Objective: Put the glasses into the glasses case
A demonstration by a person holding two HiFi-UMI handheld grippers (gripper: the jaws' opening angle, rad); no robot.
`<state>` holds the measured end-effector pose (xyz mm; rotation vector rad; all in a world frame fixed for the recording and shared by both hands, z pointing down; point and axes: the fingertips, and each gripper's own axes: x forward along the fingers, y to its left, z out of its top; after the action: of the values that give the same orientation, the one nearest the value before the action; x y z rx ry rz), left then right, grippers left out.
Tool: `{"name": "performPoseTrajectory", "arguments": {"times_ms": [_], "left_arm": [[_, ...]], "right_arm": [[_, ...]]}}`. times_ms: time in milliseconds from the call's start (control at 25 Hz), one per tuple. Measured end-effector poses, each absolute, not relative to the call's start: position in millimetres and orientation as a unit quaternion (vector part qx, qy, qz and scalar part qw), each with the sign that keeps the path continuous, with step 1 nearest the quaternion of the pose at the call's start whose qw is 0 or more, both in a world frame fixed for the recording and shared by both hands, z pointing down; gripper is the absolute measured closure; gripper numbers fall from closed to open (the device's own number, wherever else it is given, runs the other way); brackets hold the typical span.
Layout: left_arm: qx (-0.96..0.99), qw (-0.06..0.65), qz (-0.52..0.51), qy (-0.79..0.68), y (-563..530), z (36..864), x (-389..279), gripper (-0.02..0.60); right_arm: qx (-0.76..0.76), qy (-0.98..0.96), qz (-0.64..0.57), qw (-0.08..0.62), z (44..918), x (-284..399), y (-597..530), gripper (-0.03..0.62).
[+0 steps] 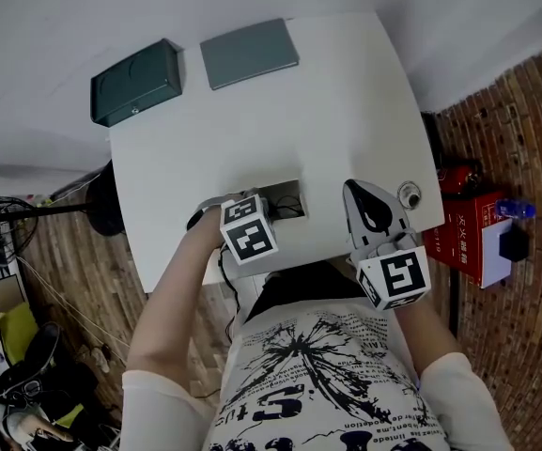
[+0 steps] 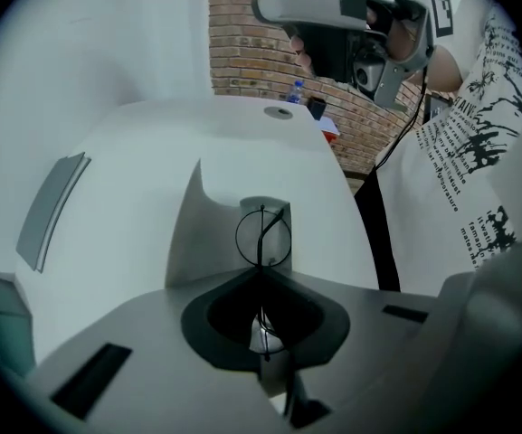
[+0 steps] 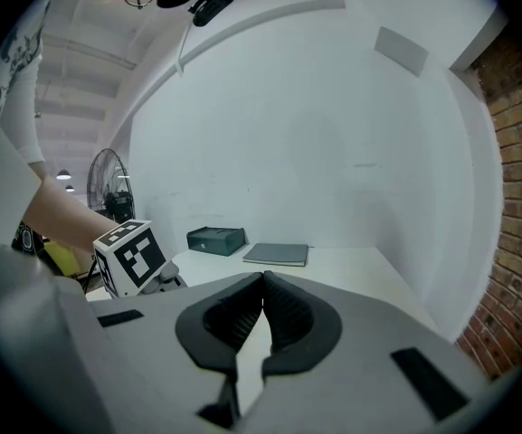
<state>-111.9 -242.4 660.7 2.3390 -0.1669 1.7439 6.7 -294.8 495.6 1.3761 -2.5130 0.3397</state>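
Thin black wire-rimmed glasses [image 2: 262, 238] stand edge-on in my left gripper [image 2: 261, 276], which is shut on them and points steeply down above the front part of the white table [image 1: 252, 130]. In the head view that gripper [image 1: 224, 209] covers the glasses. The dark green glasses case [image 1: 136, 83], lid down, sits at the table's far left corner, well away from both grippers. It also shows in the right gripper view as the case [image 3: 216, 240]. My right gripper [image 1: 355, 190] hovers at the front right, shut and empty [image 3: 262, 283].
A flat grey pad [image 1: 249, 53] lies right of the case. A rectangular cable slot [image 1: 285, 200] and a round grommet [image 1: 409, 195] are set in the table's near edge. A red box [image 1: 472, 233] stands on the brick floor at right, a fan [image 1: 101, 205] at left.
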Motion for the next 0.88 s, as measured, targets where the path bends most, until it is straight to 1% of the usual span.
{"name": "performPoseTrajectory", "arguments": {"times_ms": [360,480,640,880], "left_arm": [[0.806,0.098,0.578,-0.076,-243.7,659.7,-110.9,0.551],[0.81,0.096,0.571,-0.092,-245.7,655.2,-111.6,0.525],[0.816,0.094,0.56,-0.111,-247.8,643.9,-111.4,0.466],[0.833,0.082,0.522,-0.163,-251.5,612.0,-119.5,0.466]], "right_arm": [[0.473,-0.863,0.114,0.134,496.3,7.3,-291.0,0.579],[0.474,-0.863,0.113,0.135,494.9,7.9,-288.4,0.579],[0.475,-0.862,0.11,0.136,490.5,7.9,-282.3,0.579],[0.474,-0.865,0.098,0.135,480.1,0.1,-270.2,0.579]]}}
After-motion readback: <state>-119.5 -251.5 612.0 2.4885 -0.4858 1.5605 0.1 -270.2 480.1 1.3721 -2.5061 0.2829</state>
